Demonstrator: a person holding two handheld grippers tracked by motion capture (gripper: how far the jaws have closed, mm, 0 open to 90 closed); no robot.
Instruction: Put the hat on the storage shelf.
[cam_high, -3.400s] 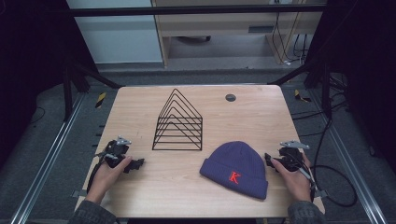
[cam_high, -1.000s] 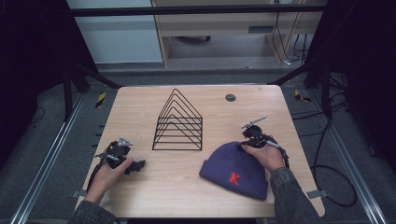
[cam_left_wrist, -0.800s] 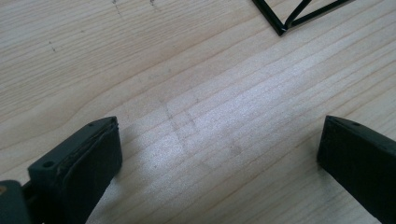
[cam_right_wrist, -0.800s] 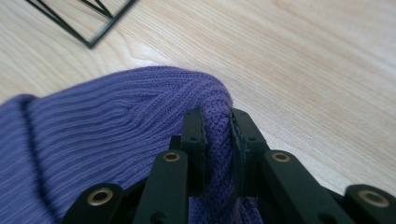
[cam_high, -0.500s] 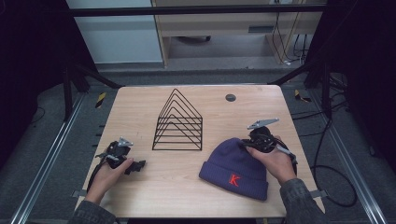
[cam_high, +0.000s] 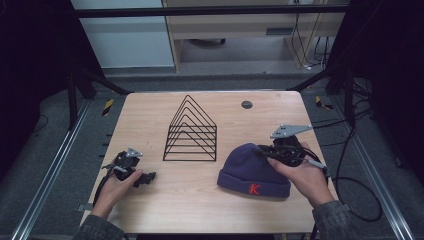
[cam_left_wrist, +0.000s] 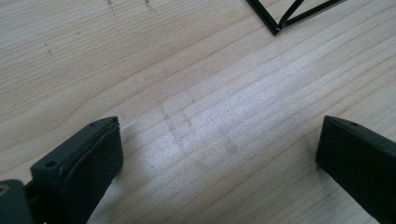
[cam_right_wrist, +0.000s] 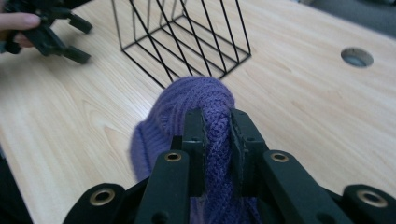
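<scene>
We see the wooden table (cam_high: 200, 195) evenly lit from above while the floor and frame around it sink into near black. A pale sheen glares off the wood between the left gripper (cam_left_wrist: 219, 154)'s jaws, which are soft and out of focus. In the right gripper view the purple knit beanie (cam_right_wrist: 196, 107) is sharp at the jaws but blurs along its left edge.
</scene>
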